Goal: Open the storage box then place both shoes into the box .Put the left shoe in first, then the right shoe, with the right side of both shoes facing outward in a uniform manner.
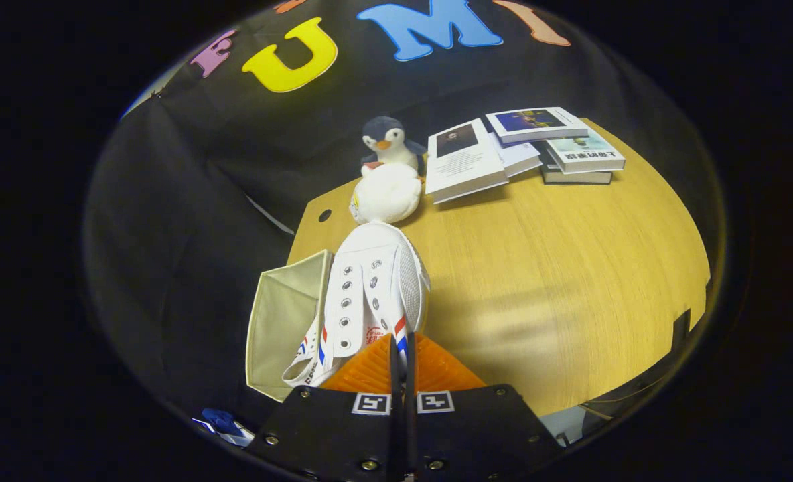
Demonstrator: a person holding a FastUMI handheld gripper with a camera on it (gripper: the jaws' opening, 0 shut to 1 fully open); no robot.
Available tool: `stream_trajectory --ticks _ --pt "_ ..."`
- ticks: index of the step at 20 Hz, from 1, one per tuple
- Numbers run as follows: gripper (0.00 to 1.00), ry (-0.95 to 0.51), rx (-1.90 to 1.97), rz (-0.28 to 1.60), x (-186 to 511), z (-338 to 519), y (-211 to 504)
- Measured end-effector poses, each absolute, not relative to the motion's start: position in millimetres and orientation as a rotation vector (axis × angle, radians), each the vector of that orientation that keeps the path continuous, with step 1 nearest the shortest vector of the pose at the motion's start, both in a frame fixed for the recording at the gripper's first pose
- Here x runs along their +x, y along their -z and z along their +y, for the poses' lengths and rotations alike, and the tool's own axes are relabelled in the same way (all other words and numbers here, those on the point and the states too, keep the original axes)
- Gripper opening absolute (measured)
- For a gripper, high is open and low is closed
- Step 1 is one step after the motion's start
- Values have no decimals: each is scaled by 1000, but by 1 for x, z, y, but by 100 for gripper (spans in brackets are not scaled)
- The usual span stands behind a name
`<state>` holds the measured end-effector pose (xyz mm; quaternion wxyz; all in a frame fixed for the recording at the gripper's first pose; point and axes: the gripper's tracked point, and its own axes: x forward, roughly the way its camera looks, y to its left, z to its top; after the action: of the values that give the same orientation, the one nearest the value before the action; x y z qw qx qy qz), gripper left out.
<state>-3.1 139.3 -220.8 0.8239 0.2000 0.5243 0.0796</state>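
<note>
A white canvas shoe (373, 281) with red and blue side stripes hangs toe-away just ahead of my fingers. My gripper (402, 348) is shut on the shoe's rear edge, the two fingers almost touching. The shoe is above the right rim of an open cream fabric storage box (279, 321), which stands at the table's left edge. A white striped piece (306, 365) lies by the box's near corner; I cannot tell whether it belongs to this shoe or to another one inside.
A plush penguin (388, 167) sits beyond the shoe's toe on the wooden table (557, 268). An open book (467, 161) and a stack of books (560, 144) lie at the far side. A blue and white object (224, 423) lies low beside the box.
</note>
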Motion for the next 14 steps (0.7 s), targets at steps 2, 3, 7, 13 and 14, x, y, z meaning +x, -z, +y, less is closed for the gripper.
stream_trajectory --ticks 2,3,7,13,14 --pt "0 -196 425 1116 -1 162 217" --pt "0 -209 423 1117 1 171 216" --pt "0 -241 438 1121 8 209 218" --pt "0 -259 430 1149 6 248 229" --pt "0 -254 429 1140 7 253 231"
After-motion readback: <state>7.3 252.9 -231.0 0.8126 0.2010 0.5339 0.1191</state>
